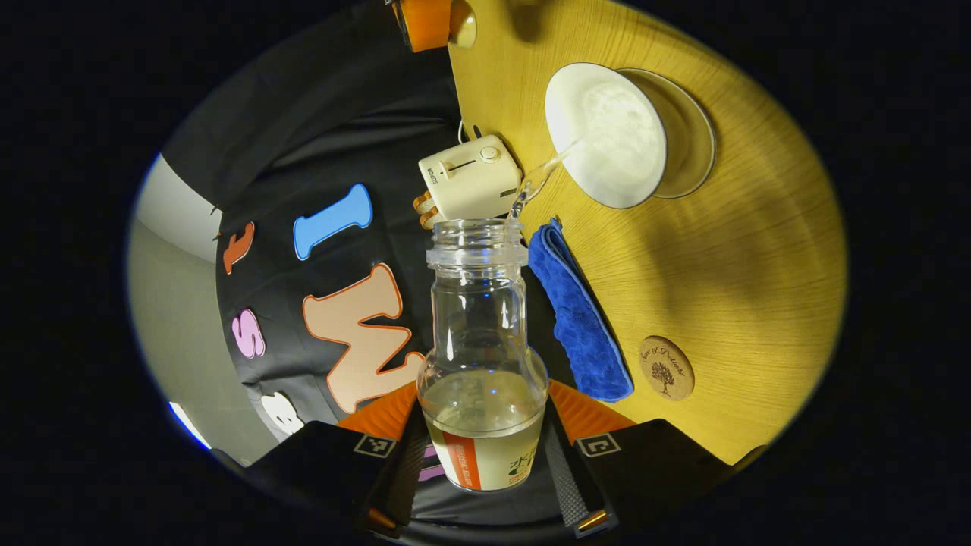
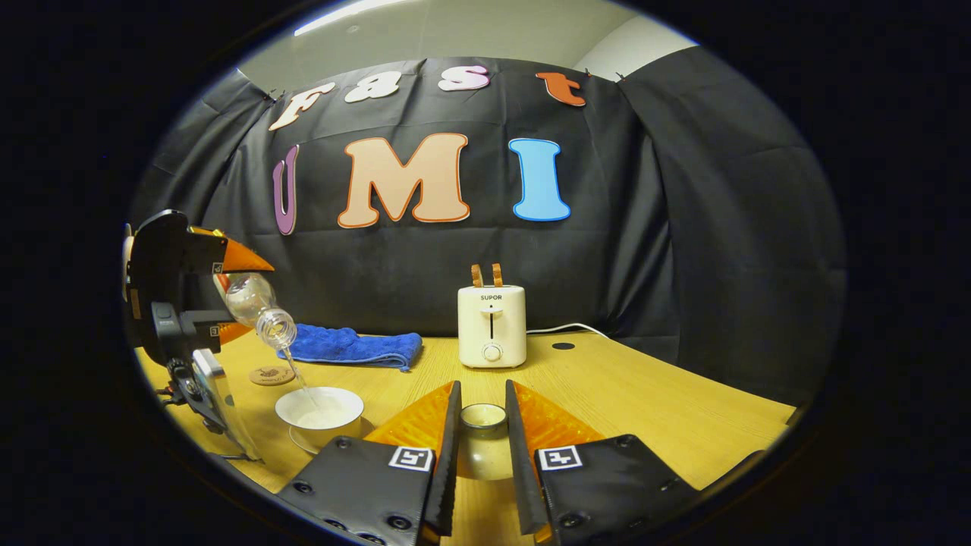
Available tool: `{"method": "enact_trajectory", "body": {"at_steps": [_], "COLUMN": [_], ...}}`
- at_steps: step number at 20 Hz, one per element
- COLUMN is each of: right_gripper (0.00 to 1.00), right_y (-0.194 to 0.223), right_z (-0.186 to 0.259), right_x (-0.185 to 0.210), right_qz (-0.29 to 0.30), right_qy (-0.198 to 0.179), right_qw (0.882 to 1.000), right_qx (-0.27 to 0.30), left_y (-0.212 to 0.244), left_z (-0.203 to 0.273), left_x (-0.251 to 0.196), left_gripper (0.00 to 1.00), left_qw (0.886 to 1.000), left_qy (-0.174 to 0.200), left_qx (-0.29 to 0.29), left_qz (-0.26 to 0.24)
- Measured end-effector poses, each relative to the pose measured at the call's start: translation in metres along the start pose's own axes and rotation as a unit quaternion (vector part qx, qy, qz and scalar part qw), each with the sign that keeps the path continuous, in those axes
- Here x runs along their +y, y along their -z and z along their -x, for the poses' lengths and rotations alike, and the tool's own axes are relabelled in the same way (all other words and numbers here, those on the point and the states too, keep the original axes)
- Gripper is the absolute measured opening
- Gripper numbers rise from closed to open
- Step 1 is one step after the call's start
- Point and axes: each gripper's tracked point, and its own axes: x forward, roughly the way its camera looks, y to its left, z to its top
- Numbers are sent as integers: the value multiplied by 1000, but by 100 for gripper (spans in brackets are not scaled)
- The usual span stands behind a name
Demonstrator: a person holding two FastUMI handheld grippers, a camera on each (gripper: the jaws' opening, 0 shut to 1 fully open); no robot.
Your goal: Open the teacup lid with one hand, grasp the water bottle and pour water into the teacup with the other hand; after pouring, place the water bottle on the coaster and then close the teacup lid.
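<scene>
- While tilted toward the teacup (image 1: 607,136), the water bottle (image 1: 483,356) sits clamped between the left gripper (image 1: 485,455) jaws, both fingers pressing on its labelled lower body; mouth points away from the camera, a thin stream of water running from it into the cup.
- Teacup stands on its saucer (image 1: 692,136) on the wooden table (image 1: 721,250), lid off.
- Right gripper (image 2: 483,447) jaws are closed on the teacup lid (image 2: 483,444), held between the fingers above the table.
- Coaster (image 1: 666,368) lies bare, beside the blue cloth (image 1: 578,318).
- Toaster (image 2: 491,326) stands at the table's back edge.
- Right gripper view: left gripper (image 2: 220,299) with bottle above the cup (image 2: 318,413).
</scene>
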Motion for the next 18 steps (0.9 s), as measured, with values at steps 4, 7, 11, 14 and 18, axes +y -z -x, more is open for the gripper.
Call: {"method": "enact_trajectory", "body": {"at_steps": [4,7,11,14,18], "right_gripper": [36,36,36,36,36], "right_y": [0,0,0,1,1], "right_z": [0,-1,-1,-1,-1], "right_x": [1,0,1,0,0], "right_qz": [0,0,0,0,0], "right_qy": [-1,-1,-1,-1,-1], "right_qw": [1000,1000,1000,1000,1000], "right_qx": [0,0,-1,-1,-1], "left_y": [2,2,-1,-9,-24], "left_z": [-1,-3,-4,-3,4], "left_x": [0,-4,-21,-43,-74], "left_gripper": [71,71,71,69,67], "left_qw": [1000,1000,998,992,970], "left_qy": [2,6,27,56,105], "left_qx": [2,2,-1,-9,-14], "left_qz": [2,9,50,111,221]}}
